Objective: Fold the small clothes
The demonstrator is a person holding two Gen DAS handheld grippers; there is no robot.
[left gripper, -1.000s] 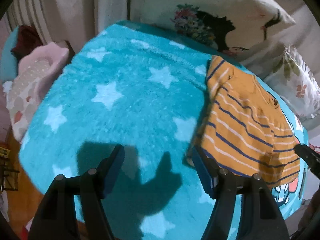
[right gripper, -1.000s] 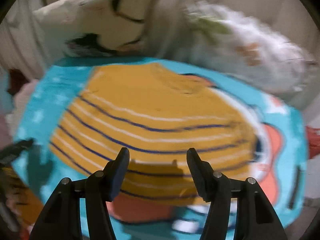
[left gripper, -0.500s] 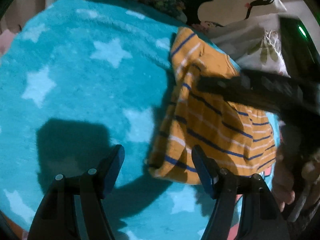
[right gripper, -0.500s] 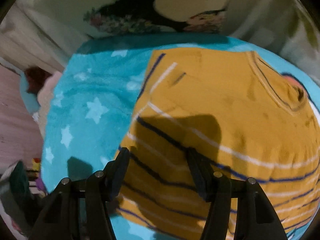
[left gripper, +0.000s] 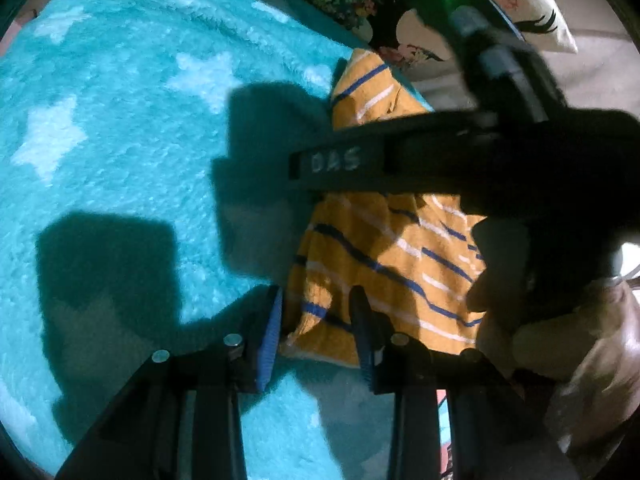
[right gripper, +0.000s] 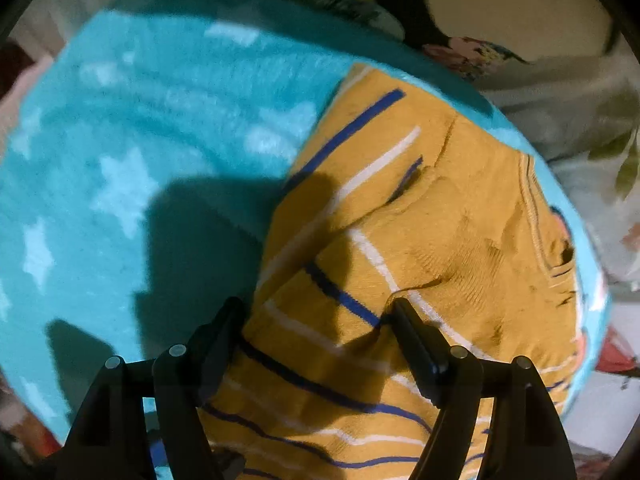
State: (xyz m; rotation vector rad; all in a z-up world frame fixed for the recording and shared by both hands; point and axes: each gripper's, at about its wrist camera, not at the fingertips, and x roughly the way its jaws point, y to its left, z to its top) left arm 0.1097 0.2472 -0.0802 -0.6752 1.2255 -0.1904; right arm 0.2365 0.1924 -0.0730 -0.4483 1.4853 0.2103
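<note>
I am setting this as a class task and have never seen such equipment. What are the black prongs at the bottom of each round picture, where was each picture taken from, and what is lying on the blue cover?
No robot arm is here: a person holds a two-fingered gripper in each hand, and each carries a wide-angle camera looking along its fingers. One picture comes from the left gripper, the other from the right gripper. The black bar crossing the left view is the right tool.

On the turquoise star blanket lies a small mustard striped shirt, with printed pillows behind.

The left jaws have just been closing around the shirt's lower corner; whether they pinch it yet is unclear. The right jaws have just been opening and stand wide over the shirt's side edge, gripping nothing.
</note>
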